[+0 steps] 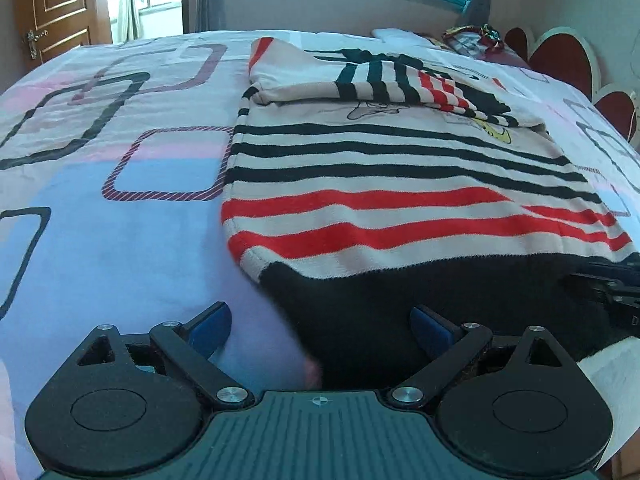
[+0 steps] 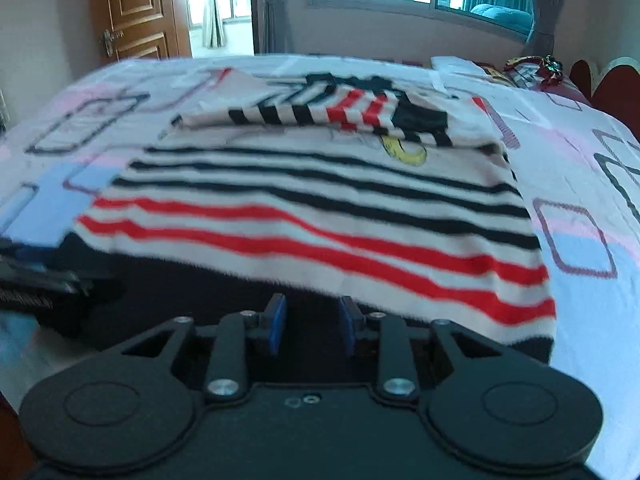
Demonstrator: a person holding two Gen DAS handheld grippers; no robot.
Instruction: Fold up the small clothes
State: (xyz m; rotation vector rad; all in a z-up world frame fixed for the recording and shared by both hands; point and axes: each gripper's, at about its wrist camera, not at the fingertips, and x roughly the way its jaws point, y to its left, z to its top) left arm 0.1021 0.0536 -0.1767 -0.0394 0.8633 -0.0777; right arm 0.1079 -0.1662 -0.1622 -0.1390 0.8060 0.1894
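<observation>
A small striped sweater (image 1: 400, 184), beige with black and red stripes and a black hem, lies flat on the bed with both sleeves folded across its chest. It also shows in the right wrist view (image 2: 320, 208). My left gripper (image 1: 320, 328) is open, its blue pads wide apart at the sweater's near left hem corner, with the black hem between them. My right gripper (image 2: 312, 320) is partly open at the middle-right of the black hem, its pads a small gap apart, with dark hem cloth in the gap. The right gripper's body shows at the right edge of the left view (image 1: 616, 288).
The bed sheet (image 1: 100, 200) has pink, blue and outlined square patterns. A wooden door (image 1: 60, 12) and windows stand beyond the bed. A red heart-shaped headboard (image 1: 560, 60) and a colourful item (image 1: 476, 36) are at the far right.
</observation>
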